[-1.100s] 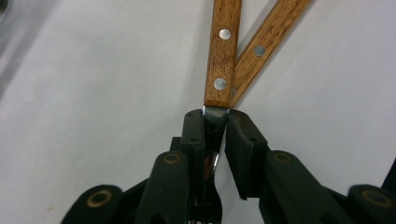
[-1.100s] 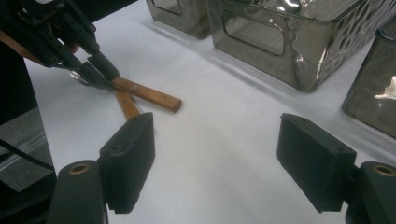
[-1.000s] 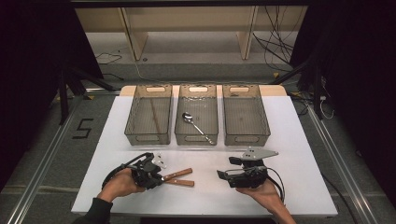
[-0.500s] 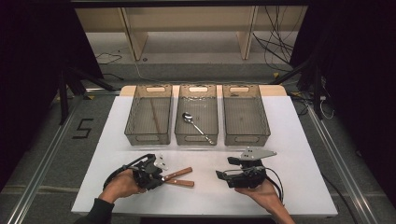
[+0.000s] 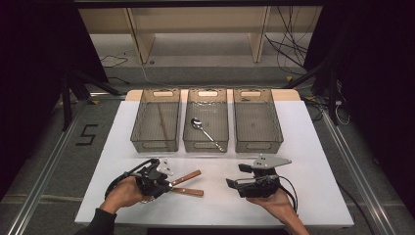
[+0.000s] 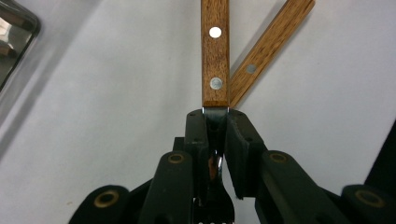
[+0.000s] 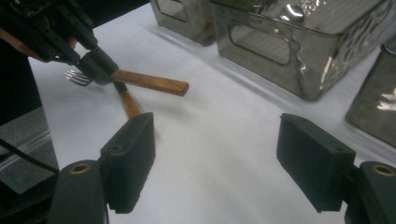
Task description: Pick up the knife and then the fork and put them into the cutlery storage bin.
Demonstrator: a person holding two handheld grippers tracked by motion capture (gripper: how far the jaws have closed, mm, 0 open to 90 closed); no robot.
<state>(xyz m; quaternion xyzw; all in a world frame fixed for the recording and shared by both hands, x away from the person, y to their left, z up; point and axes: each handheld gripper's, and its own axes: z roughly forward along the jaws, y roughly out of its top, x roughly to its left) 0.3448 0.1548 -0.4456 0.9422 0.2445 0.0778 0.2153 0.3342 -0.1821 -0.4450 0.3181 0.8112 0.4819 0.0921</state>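
My left gripper (image 5: 165, 183) is at the front left of the white table (image 5: 293, 147). It is shut on the metal neck of a fork with a wooden handle (image 5: 187, 176) (image 6: 215, 51). The fork's tines (image 7: 77, 77) stick out behind the jaws, and its handle (image 7: 149, 83) points towards the bins. A second wooden-handled utensil (image 5: 190, 192) (image 6: 266, 46) (image 7: 129, 103) lies on the table just beside and under it. My right gripper (image 5: 230, 185) (image 7: 217, 158) rests at the front right, aimed left, open with nothing between its jaws.
Three smoky plastic bins stand in a row at mid table: the left bin (image 5: 142, 125) with a thin stick-like item, the middle bin (image 5: 208, 95) with a metal spoon (image 5: 196, 122), and the right bin (image 5: 257, 117). Cables trail on the floor behind.
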